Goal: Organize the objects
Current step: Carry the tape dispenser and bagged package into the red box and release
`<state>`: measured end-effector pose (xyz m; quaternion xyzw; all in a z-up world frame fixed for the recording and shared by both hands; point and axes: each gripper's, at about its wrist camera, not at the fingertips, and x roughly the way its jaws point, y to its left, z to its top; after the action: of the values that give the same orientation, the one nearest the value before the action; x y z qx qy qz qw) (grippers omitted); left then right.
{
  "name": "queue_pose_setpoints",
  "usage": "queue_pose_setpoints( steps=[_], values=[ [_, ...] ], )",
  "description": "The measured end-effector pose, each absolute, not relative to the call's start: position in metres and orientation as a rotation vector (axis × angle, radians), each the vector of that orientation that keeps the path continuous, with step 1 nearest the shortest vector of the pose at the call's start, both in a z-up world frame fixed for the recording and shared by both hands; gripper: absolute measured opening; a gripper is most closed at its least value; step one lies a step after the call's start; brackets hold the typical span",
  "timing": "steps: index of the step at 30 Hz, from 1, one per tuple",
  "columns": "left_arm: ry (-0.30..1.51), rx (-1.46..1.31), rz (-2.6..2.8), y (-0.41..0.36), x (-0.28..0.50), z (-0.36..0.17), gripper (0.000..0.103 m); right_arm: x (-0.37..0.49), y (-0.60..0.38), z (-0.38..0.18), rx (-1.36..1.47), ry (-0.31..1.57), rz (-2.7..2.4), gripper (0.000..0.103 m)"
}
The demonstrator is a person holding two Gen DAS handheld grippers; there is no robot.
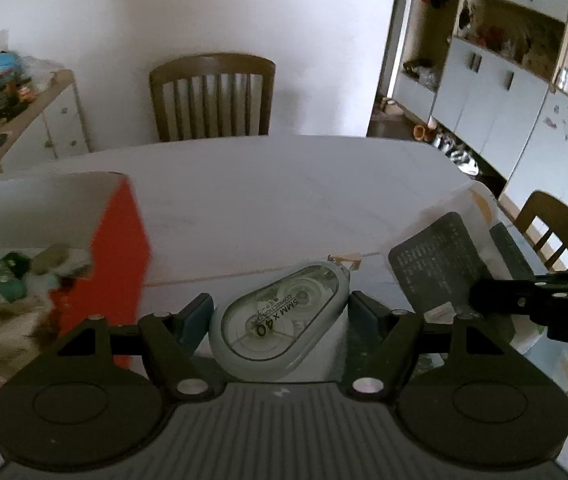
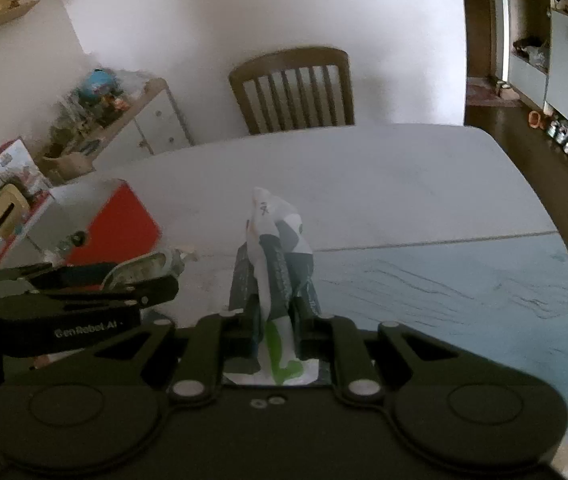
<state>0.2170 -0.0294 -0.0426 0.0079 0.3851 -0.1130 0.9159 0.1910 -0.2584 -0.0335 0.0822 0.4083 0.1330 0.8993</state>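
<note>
Left wrist view: the left gripper (image 1: 279,314) is clamped on a correction tape dispenser (image 1: 279,316), its jaws pressing both flanks, pitched down over the desk (image 1: 263,184). The red-sided box (image 1: 119,236) with assorted items inside sits at nine o'clock; I judge it the likely drop spot, so the dispenser should be carried over the rim before the jaws part. Right wrist view: the right gripper (image 2: 273,312), jaws nearly together, pinches a white, grey and green plastic packet (image 2: 273,240) that stands up between them, tilted downward; the box (image 2: 111,220) lies at ten o'clock, the left gripper (image 2: 83,300) at nine.
</note>
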Motion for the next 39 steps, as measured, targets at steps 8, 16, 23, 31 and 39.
queue_pose_setpoints(
  steps=[8, 16, 23, 31, 39],
  values=[
    [0.75, -0.009, -0.199, 0.049, 0.211, -0.015, 0.074, 0.191, -0.186, -0.008, 0.171, 0.808, 0.295, 0.014],
    [0.708, -0.001, -0.135, 0.123, 0.213, 0.0, 0.074, 0.198, -0.114, 0.008, 0.154, 0.778, 0.332, 0.014],
    [0.696, 0.012, -0.037, 0.184, 0.229, 0.005, 0.074, 0.216, -0.057, 0.014, 0.134, 0.769, 0.373, 0.014],
    [0.727, 0.003, 0.066, 0.23, 0.27, -0.014, 0.074, 0.245, -0.007, 0.009, 0.098, 0.787, 0.397, 0.014],
    [0.801, 0.015, 0.059, 0.239, 0.311, -0.048, 0.074, 0.275, 0.036, -0.016, 0.026, 0.838, 0.39, 0.014]
  ],
)
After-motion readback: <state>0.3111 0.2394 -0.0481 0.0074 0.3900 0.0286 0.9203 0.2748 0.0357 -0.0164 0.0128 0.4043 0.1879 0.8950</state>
